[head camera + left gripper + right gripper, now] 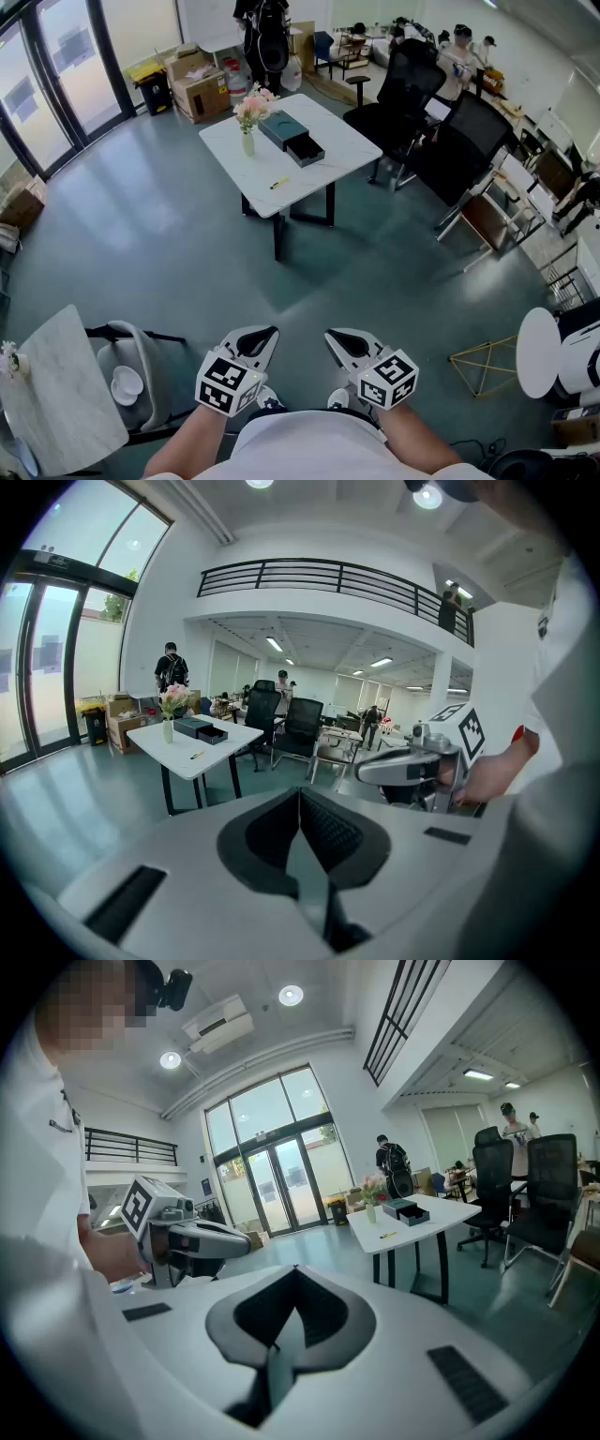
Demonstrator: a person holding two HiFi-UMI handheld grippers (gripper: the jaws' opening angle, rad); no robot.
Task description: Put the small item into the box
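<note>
A white table [323, 155] stands far ahead across the grey floor. On it lie a dark box [293, 138] with its drawer pulled out and a small yellow item [278, 184] near the front edge. Both grippers are held close to the body, far from the table. My left gripper [265, 333] and right gripper [336, 336] are shut with nothing in them. In the left gripper view, my left gripper [300, 792] points towards the box [200, 729] and the yellow item [197, 756]. In the right gripper view, my right gripper [295, 1269] faces the box [405, 1210] and the item [384, 1236].
A vase of pink flowers [249, 117] stands beside the box. Black office chairs [403, 94] sit right of the table. A grey chair with a white bowl [127, 384] and a marble tabletop [56, 394] are at lower left. Cardboard boxes [199, 89] and people stand at the back.
</note>
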